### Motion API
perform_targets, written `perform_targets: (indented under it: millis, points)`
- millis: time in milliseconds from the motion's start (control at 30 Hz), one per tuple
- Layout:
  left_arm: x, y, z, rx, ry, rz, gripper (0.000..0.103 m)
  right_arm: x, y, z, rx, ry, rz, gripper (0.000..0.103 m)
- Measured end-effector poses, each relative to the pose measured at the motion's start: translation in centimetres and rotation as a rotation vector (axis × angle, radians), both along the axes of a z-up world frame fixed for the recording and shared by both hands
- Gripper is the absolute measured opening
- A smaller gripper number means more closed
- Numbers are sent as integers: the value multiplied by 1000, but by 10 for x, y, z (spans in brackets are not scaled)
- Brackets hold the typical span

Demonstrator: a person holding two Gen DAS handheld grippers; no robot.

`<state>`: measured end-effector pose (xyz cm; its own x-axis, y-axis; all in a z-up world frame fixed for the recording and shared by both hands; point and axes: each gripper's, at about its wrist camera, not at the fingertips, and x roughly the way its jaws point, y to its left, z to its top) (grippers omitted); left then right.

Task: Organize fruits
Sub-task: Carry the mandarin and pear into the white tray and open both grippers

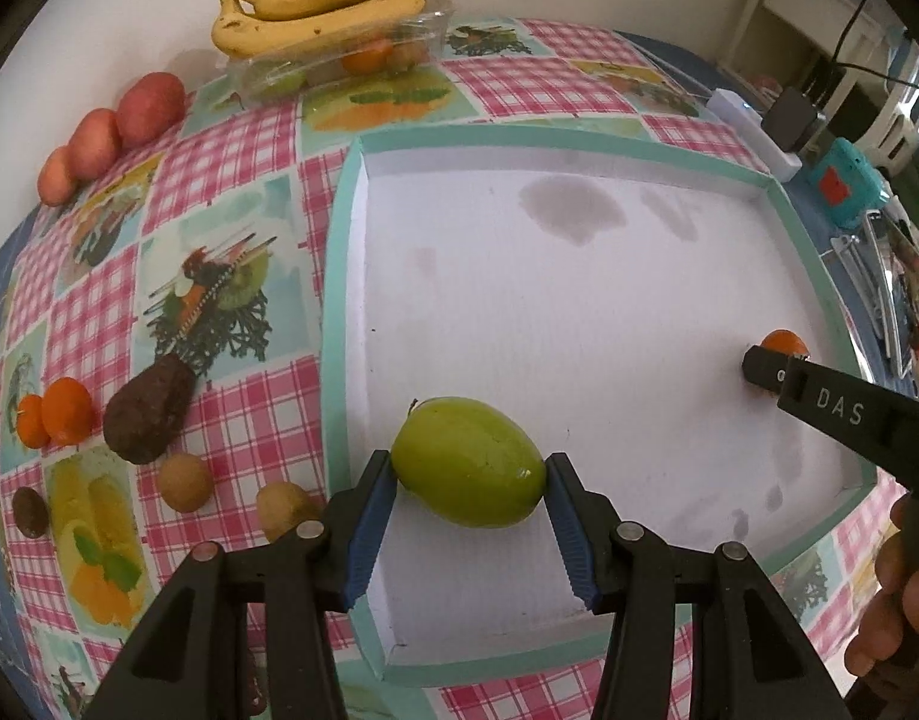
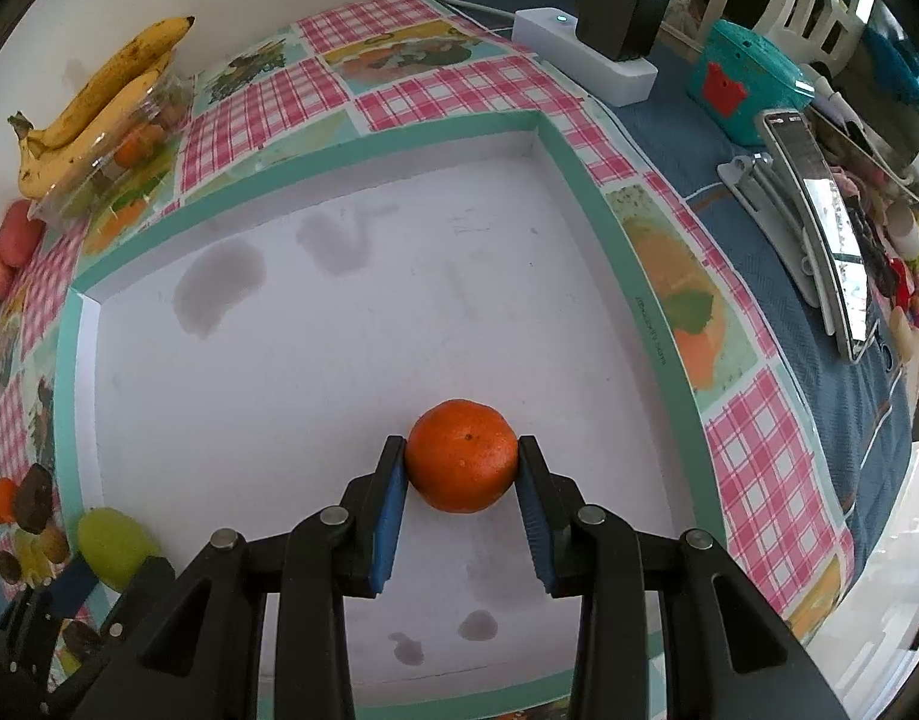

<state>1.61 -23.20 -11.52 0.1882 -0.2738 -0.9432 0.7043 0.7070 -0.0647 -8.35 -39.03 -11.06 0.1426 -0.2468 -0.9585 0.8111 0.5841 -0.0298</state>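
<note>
Left gripper (image 1: 468, 474) closed on a green fruit (image 1: 468, 461), blue pads touching both its sides, low over the white tray (image 1: 579, 138), near the tray's left wall. Right gripper (image 2: 462, 457) clamped on an orange mandarin (image 2: 462, 455), inside the same tray, toward its right wall. Left of the tray on the checked table (image 1: 231, 180): bananas (image 1: 315, 6) atop a clear container (image 1: 339, 60), red fruits (image 1: 150, 108), two mandarins (image 1: 57, 420), a dark avocado (image 1: 147, 417).

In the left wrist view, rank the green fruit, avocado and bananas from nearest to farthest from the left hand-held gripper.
1. Green fruit, between the left hand-held gripper's pads, in the tray.
2. Avocado, on the cloth to the left.
3. Bananas, far back by the wall.
</note>
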Motion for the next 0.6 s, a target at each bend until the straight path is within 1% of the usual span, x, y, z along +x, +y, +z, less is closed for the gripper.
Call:
perform_targets:
  millis: [167,267,333,367,433,467,533,600]
  points:
    - [1,1,-1,-3,7,1,54,2,1,-2,-8,8,4,38]
    - [0,0,0,4,4,-4,55,2,3,0,-19,10,12,40]
    - [0,0,3,-1,-1,-2,56,4,3,3,-30,6,13,49]
    - [0,0,6,-5,-5,0,60,3,3,5,-37,-3,12,55]
    - [0,1,12,-13,-14,4,66,3,3,9,-45,-16,12,55]
    - [1,3,15,-16,-16,7,66,2,3,12,-50,-22,12,55]
    - [1,5,20,-29,-15,11,67,2,5,17,-66,-29,12,59]
    - [1,8,27,-44,-15,14,75,2,6,22,-78,-37,17,69]
